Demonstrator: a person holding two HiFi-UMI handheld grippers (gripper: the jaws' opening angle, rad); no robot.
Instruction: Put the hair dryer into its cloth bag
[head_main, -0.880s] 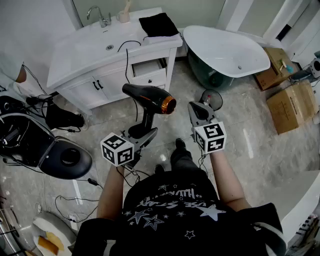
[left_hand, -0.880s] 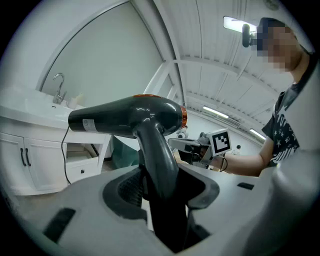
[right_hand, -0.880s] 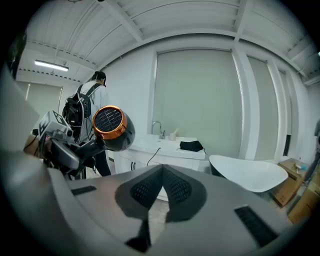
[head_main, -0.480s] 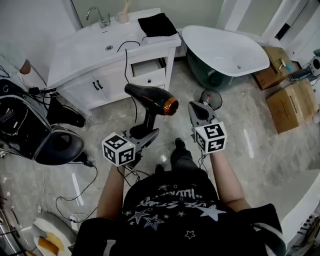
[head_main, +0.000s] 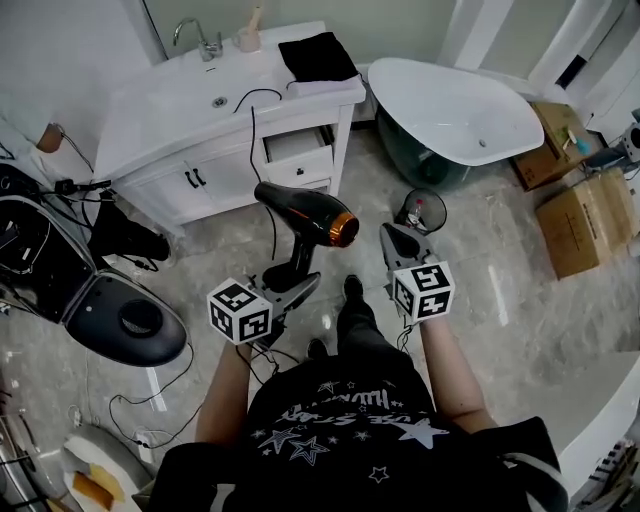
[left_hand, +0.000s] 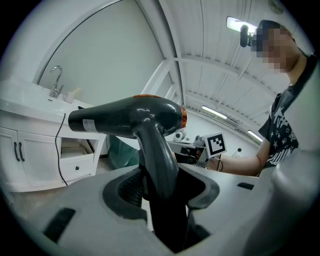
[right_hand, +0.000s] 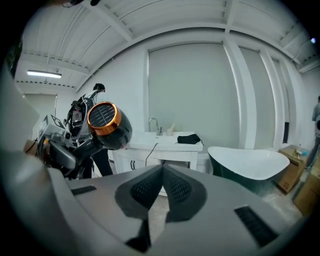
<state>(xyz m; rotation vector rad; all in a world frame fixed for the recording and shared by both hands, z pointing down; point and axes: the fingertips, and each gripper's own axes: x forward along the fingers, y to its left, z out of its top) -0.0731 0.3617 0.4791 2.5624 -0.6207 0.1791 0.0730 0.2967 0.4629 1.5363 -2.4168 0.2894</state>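
My left gripper (head_main: 293, 281) (left_hand: 160, 192) is shut on the handle of a black hair dryer (head_main: 300, 212) (left_hand: 131, 117) with an orange ring at its rear grille (right_hand: 104, 118). The dryer is held upright above the floor, barrel pointing toward the vanity. Its cord (head_main: 252, 120) runs up onto the white vanity top (head_main: 180, 95). A black cloth bag (head_main: 317, 55) (right_hand: 188, 139) lies on the vanity's right end. My right gripper (head_main: 402, 234) (right_hand: 162, 175) is shut and empty, level with the dryer and to its right.
A white bathtub (head_main: 455, 100) stands right of the vanity, whose drawer (head_main: 298, 155) is pulled open. A black salon chair (head_main: 90, 290) sits at left. Cardboard boxes (head_main: 583, 215) are at right. Cables lie on the marble floor (head_main: 180, 385). A small round black object (head_main: 420, 210) sits near the tub.
Both grippers and the hair dryer have shifted slightly away from the vanity, lower in the head view. The black chair at left has moved between frames.
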